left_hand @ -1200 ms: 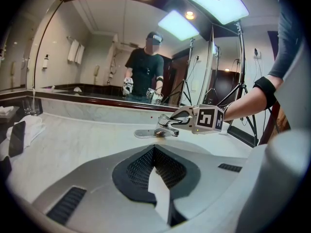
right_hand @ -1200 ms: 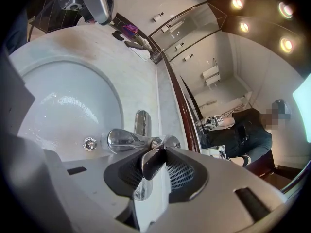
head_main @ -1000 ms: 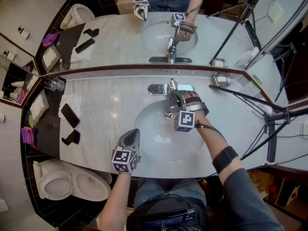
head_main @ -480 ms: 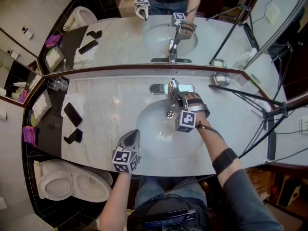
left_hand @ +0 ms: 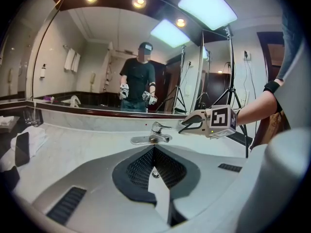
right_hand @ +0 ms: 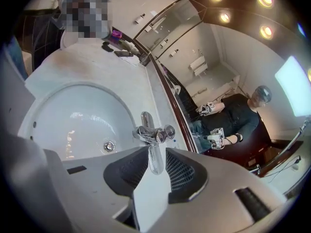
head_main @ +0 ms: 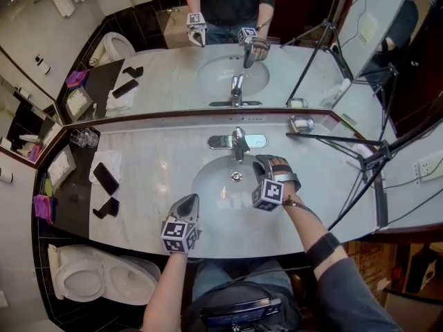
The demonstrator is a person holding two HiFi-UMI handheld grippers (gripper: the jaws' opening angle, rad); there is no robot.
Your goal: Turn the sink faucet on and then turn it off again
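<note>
The chrome faucet (head_main: 239, 142) stands at the back of the white sink basin (head_main: 211, 189), under the mirror; I see no water stream. My right gripper (head_main: 261, 160) hovers over the basin's right side, a little in front of the faucet and clear of it. Its jaws stand apart with nothing pressed between them. In the right gripper view the faucet (right_hand: 149, 131) shows through the gap of the right gripper (right_hand: 156, 155). My left gripper (head_main: 189, 200) hangs over the basin's front rim, its tips together and empty. In the left gripper view, the left gripper (left_hand: 154, 152) points at the faucet (left_hand: 154, 132).
Two dark phones (head_main: 105, 177) lie on the counter at the left, near drinking glasses (head_main: 83, 138). A black tripod leg (head_main: 332, 140) crosses the counter at the right, by a small round dish (head_main: 301, 123). A toilet (head_main: 97, 279) stands below left.
My right gripper has come off the faucet and drawn back over the basin's right side. The left gripper stays by the front rim.
</note>
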